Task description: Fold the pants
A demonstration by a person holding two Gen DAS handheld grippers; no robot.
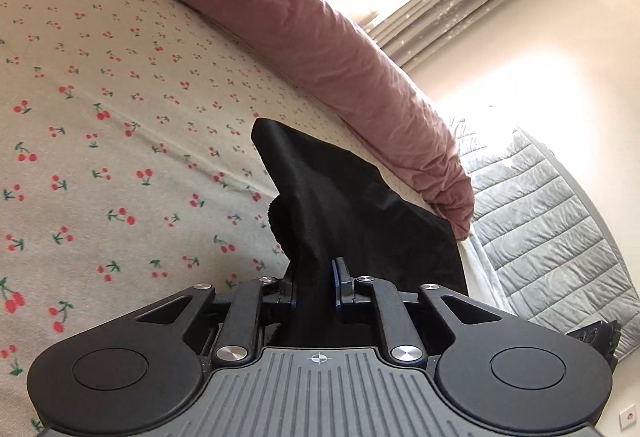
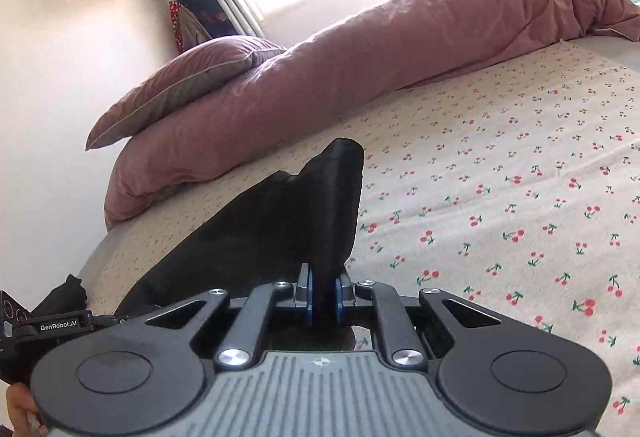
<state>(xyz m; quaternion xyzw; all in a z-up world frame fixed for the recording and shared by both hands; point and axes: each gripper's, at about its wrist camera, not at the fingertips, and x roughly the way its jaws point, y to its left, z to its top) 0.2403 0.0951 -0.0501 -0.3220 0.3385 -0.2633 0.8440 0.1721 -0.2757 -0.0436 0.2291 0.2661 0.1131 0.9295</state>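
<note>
Black pants point(image 1: 344, 193) pinched in both left gripper point(image 1: 314, 287) and right gripper point(image 2: 324, 295), fabric bunched between each pair of fingers, stretched between the two above the cherry-print bed point(image 1: 120, 117), slack hanging toward the near edge.

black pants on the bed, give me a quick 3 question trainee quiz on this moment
1. True or false: the left gripper and the right gripper are both shut on the black pants.
2. The pants lie over which? A) cherry-print sheet B) bare floor C) wooden table
3. Fill in: the bedding bunched along the far side of the sheet is a ____ duvet.

Key: 1 true; 2 A; 3 pink
</note>
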